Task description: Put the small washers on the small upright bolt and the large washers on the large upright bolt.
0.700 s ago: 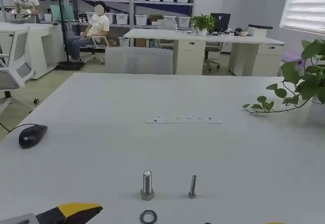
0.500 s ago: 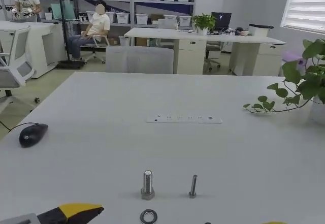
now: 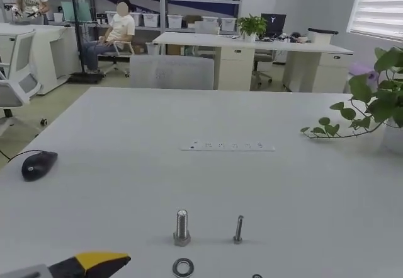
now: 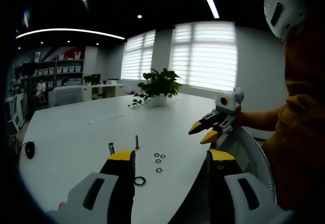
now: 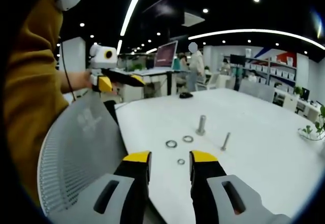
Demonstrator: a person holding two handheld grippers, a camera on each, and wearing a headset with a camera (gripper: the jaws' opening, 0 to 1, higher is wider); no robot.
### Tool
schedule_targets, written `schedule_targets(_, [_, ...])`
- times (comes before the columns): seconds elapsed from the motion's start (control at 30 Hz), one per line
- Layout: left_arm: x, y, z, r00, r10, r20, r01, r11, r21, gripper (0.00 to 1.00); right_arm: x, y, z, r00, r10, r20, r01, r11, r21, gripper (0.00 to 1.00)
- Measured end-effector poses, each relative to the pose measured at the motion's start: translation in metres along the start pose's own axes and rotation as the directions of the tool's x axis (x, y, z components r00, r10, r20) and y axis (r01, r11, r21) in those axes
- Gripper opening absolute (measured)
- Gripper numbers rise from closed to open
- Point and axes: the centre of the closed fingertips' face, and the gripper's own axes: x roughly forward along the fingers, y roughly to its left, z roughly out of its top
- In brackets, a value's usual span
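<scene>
Two bolts stand upright near the front of the white table (image 3: 189, 183): the large bolt (image 3: 181, 227) on the left, the small bolt (image 3: 238, 229) to its right. A large washer (image 3: 183, 267) lies flat in front of the large bolt. In the left gripper view, small washers (image 4: 158, 160) lie near a large washer (image 4: 139, 181). The left gripper (image 4: 171, 158) is open and holds nothing, off the table's near edge; one of its yellow-tipped fingers (image 3: 94, 262) pokes in at the bottom left. The right gripper (image 5: 170, 158) is open and holds nothing, short of a small washer (image 5: 181, 161) and two large washers (image 5: 171, 144).
A black mouse (image 3: 39, 164) lies at the table's left. A power strip (image 3: 227, 146) sits mid-table, and a trailing plant (image 3: 371, 101) stands at the right edge. A mesh chair back (image 5: 81, 148) is close beside the grippers. People sit far behind.
The head camera has tilted a little. The bolts, the washer and the finger at the bottom left stay where they were.
</scene>
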Motion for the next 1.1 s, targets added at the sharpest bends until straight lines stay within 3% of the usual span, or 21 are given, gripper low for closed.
schedule_targets(0.4, [0.001,0.000,-0.006,0.9999,-0.002,-0.017,0.002,1.000,-0.005,0.56,0.001,-0.003,-0.004,0.9998,0.004,-0.019,-0.004,1.000,0.001,0.32])
schedule_targets(0.7, [0.003,-0.002,-0.007,0.9998,-0.011,-0.019,0.011,1.000,-0.013,0.56,0.004,-0.013,-0.022,0.9928,0.041,-0.112,-0.043,0.999,-0.015,0.33])
schedule_targets(0.83, [0.004,-0.002,-0.007,0.9998,-0.012,-0.017,0.012,1.000,-0.012,0.56,0.007,-0.018,-0.028,0.9842,0.063,-0.166,-0.068,0.997,-0.028,0.33])
schedule_targets(0.87, [0.004,-0.002,-0.006,0.9998,-0.011,-0.015,0.011,1.000,-0.012,0.56,0.009,-0.021,-0.033,0.9782,0.067,-0.196,-0.073,0.997,-0.022,0.33])
schedule_targets(1.1, [0.001,-0.001,-0.006,0.9998,-0.003,-0.017,0.003,1.000,-0.011,0.56,0.021,-0.032,-0.040,0.9580,0.083,-0.274,-0.104,0.993,-0.061,0.33])
